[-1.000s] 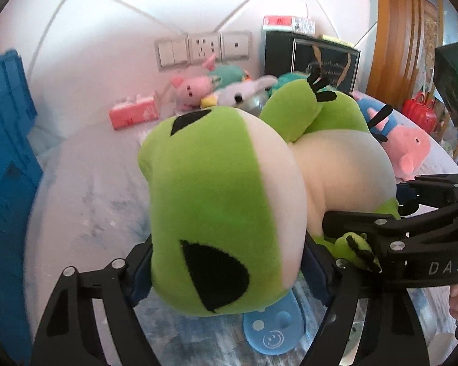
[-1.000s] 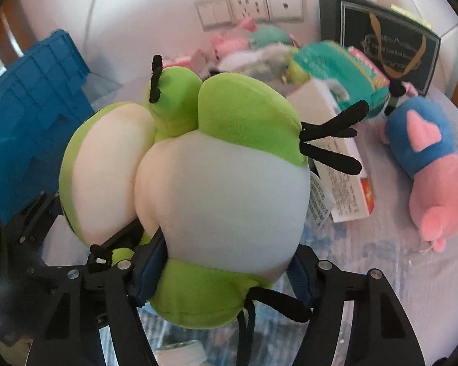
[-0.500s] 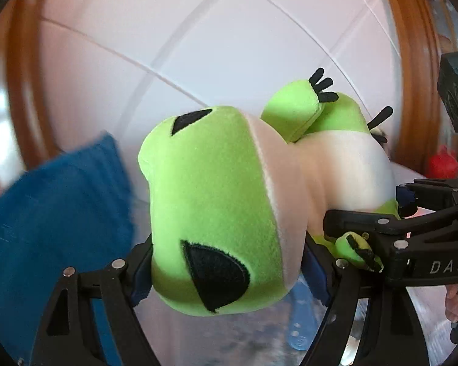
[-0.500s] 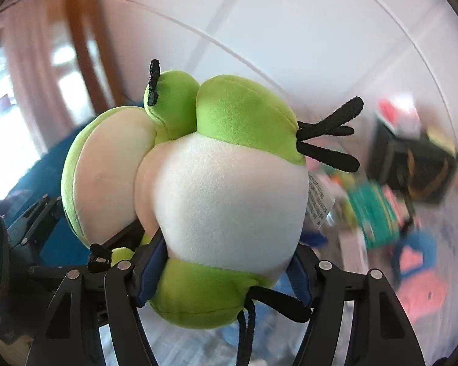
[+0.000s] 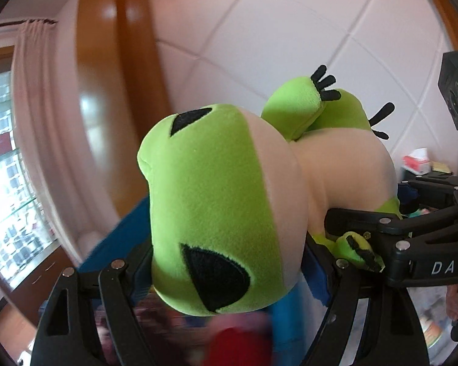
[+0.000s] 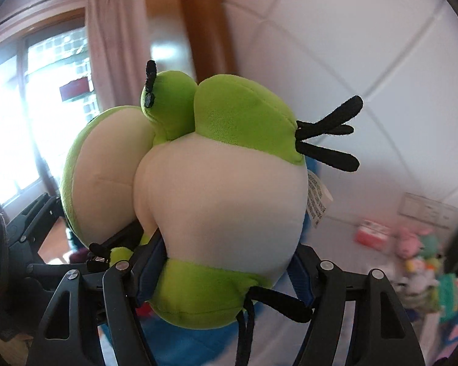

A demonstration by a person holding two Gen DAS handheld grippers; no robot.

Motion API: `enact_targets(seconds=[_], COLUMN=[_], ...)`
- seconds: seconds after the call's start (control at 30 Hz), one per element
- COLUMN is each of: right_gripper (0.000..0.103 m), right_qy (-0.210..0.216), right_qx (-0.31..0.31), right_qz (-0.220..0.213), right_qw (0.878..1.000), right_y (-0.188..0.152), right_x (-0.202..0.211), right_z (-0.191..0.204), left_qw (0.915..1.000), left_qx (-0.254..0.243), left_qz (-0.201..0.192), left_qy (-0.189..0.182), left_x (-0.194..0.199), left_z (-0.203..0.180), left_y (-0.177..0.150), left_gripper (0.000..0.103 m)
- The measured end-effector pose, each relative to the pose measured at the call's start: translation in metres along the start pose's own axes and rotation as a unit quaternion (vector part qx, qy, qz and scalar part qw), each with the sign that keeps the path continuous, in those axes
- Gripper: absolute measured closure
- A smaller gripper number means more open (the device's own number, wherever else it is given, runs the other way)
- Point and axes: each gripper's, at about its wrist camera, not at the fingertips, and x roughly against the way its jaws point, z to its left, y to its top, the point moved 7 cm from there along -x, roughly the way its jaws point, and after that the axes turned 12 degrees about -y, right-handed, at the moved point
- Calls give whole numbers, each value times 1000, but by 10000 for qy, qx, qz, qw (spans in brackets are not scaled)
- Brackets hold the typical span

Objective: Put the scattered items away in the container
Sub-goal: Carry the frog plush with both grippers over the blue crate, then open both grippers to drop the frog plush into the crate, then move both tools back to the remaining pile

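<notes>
A green and cream frog plush [image 5: 216, 201] hangs in the air, held by both grippers at once. My left gripper [image 5: 229, 277] is shut on its head, blue pads pressed into both sides. My right gripper [image 6: 226, 268] is shut on its cream belly and green rear [image 6: 223, 207]. Each gripper shows in the other's view: the right one [image 5: 412, 238] at the right edge, the left one [image 6: 36, 222] at the left edge. Blurred blue below the plush looks like the blue container [image 5: 122, 225], also [image 6: 198, 344].
A wooden door frame [image 5: 113, 91], a curtain [image 5: 36, 122] and a bright window [image 6: 30, 122] fill the left. White tiled wall [image 6: 351, 61] lies behind. Far right are a pink tissue pack [image 6: 371, 231] and plush toys [image 6: 418, 250]. A blurred red thing [image 5: 235, 344] is below.
Both grippers rose and swung left with the frog plush still held. The bed with its toys has slid out of view; the door frame, curtain and window have come in.
</notes>
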Motion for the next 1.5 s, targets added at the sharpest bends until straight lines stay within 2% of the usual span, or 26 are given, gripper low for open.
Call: enact_targets(seconds=[0.1,0.17,0.23,0.37,0.4,0.47,0.53,0.67,0.83,1.0,1.2,1.5], right_gripper=[31,29,23,21,21,20,17,14,4,3,2,2], right_qy=[121,183,159,-125,-192,-324,-455,-582,-746,-832,-998,-1081], right_qx=[39,7,-63,-210,-228,-284,-329,-388,-405,-408,-236,-346], right_qz=[219,452,649,847,857,925,960,900,846,735,714,631], right_qw=[9997,9988,9977,9961,9959,9948,9938,9935,9928,9930,9922,9915], right_y=[0,-4,-7,-12,-12,-11,-11,-15,-16,-17,-16,-19], right_x=[-19,-46,-65,-87,-89,-90,-87,-70,-48,-26,-22,-7], right_z=[55,65,74,78,78,76,69,66,60,58,65,58], left_qw=[9997,9989,9980,9965,9967,9969,9972,9970,9964,9959,9951,9939], left_qx=[167,262,370,443,413,419,490,565,723,808,857,959], left_qz=[186,378,518,707,703,673,569,535,425,379,478,463], left_qy=[31,11,3,16,33,21,3,-52,-75,-175,-153,-294], left_x=[-1,-5,-6,-7,-6,-5,-4,5,24,37,35,39], left_z=[47,74,95,120,122,124,129,128,122,125,126,118], left_y=[-18,-33,-48,-69,-71,-74,-72,-77,-77,-80,-79,-77], left_gripper=[22,22,17,16,15,4,1,0,0,0,0,0])
